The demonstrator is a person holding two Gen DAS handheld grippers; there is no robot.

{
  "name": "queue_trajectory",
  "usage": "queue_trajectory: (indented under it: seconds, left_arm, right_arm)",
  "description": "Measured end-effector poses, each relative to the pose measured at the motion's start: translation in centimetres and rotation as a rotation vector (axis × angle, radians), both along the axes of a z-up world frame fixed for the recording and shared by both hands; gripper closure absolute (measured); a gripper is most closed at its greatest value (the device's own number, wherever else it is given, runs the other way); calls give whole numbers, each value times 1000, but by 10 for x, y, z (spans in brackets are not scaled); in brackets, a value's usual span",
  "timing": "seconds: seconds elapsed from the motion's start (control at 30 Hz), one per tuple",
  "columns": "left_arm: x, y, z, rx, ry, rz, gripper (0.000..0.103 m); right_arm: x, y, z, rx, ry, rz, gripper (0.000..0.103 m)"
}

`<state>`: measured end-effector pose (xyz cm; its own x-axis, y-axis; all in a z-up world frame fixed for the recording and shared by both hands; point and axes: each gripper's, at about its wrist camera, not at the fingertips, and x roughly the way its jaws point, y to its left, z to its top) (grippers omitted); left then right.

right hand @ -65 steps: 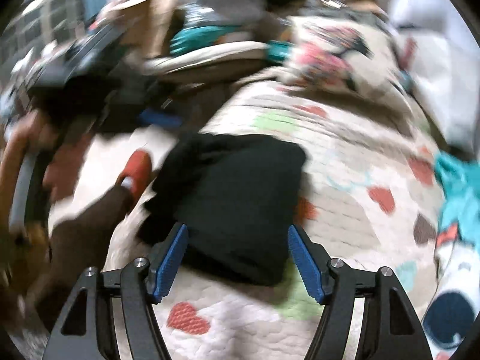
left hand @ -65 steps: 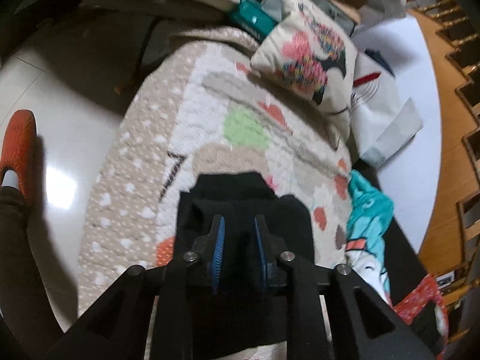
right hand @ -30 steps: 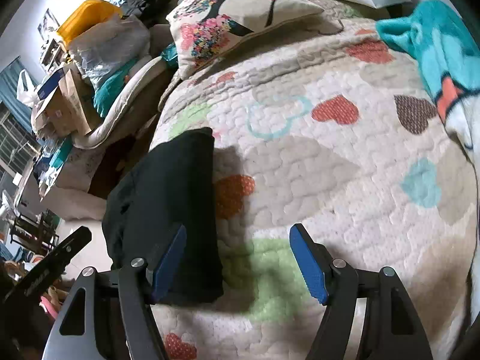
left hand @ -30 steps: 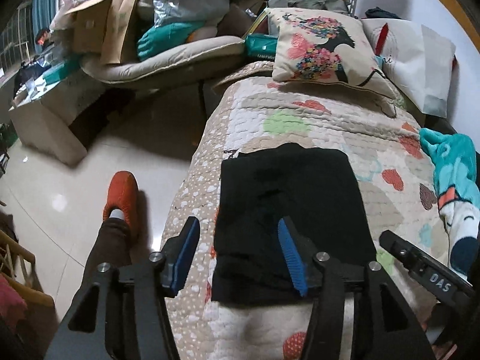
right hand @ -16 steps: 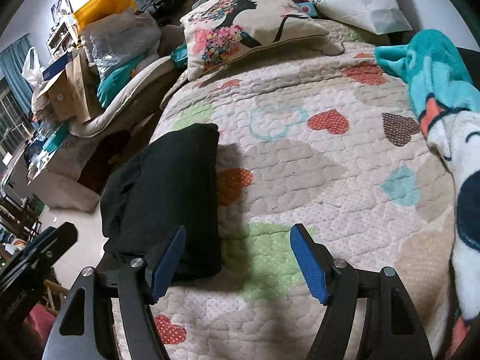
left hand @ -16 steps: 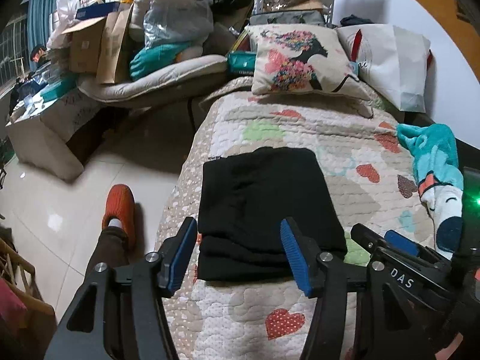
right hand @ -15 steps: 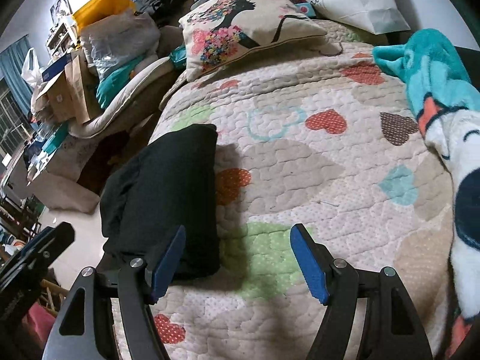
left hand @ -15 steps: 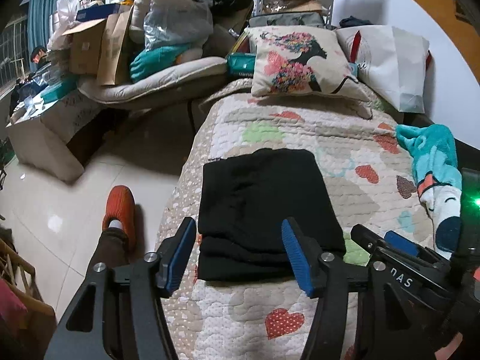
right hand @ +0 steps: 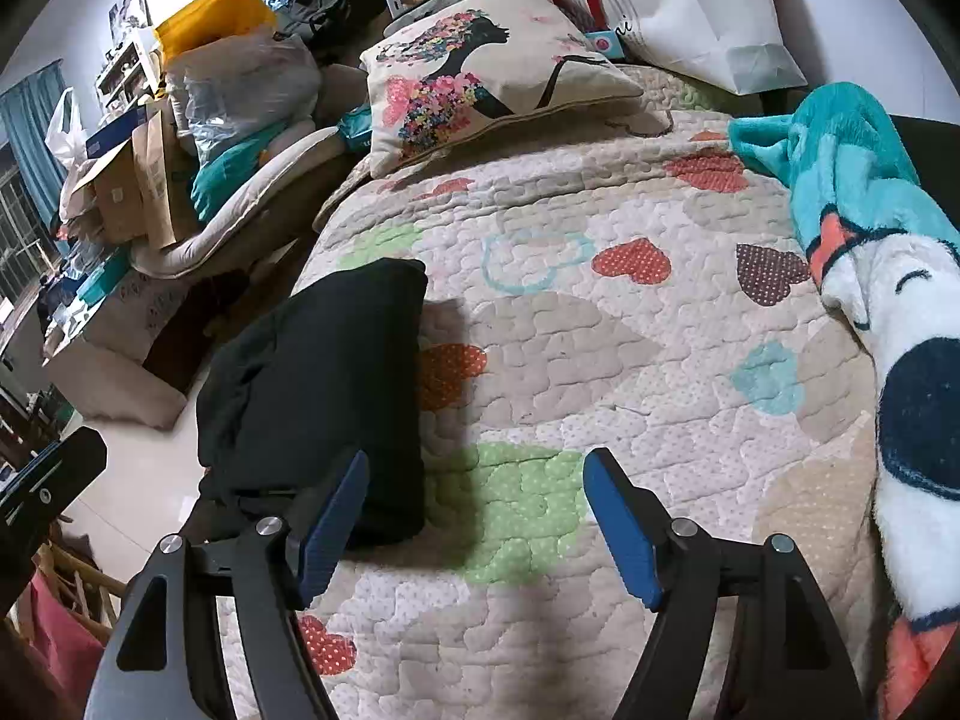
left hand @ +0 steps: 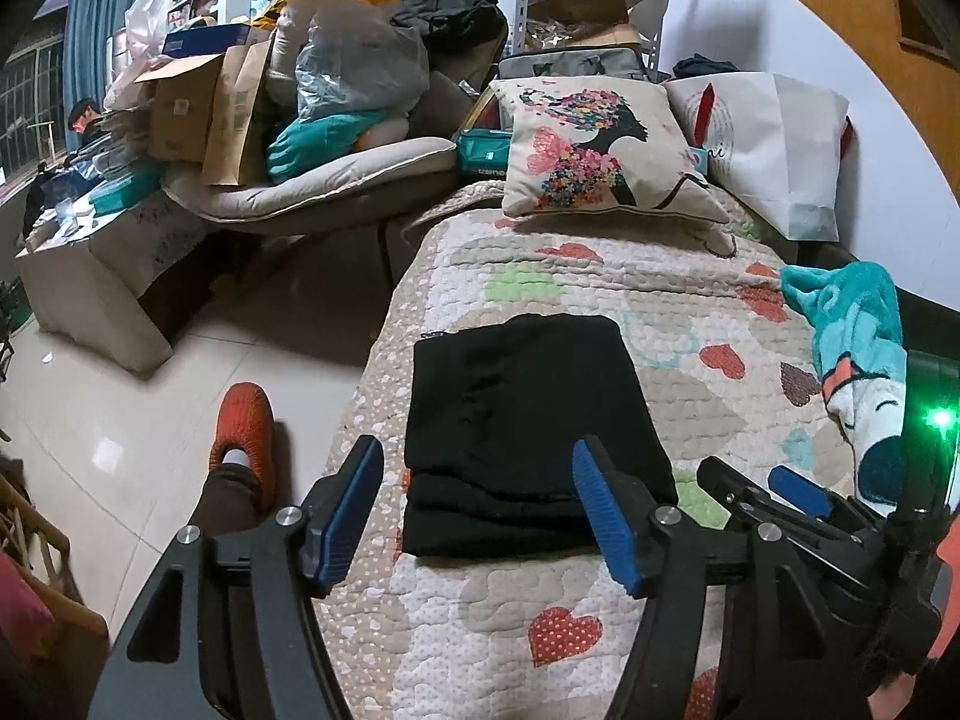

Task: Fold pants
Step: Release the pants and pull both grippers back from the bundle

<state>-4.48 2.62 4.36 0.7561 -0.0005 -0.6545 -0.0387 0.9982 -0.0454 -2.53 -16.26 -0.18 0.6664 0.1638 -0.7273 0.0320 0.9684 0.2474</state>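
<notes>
Both wrist cameras look down obliquely from near the bed's foot, side by side, sharing the heart-patterned quilted bedspread (left hand: 600, 276) (right hand: 600, 360) and floral pillow (left hand: 600, 156) (right hand: 480, 60).

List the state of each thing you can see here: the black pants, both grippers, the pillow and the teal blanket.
Black pants: folded into a compact rectangle, lying flat on the heart-patterned quilt, gripped by nothing.
Left gripper: jaws opening, nothing between its pads.
Right gripper: open, empty, above the quilt.
Floral square pillow: propped at the bed's far end.
Teal fleece blanket: crumpled, unfolded.
</notes>
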Motion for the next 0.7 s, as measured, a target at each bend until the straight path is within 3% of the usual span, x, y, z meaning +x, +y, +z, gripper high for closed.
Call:
queue_trajectory:
  seconds: [0.7]
  left_arm:
    - [-9,-4,0,17,-16,-23,38]
  right_arm:
    - [-2,6,6,1,-12,17,23]
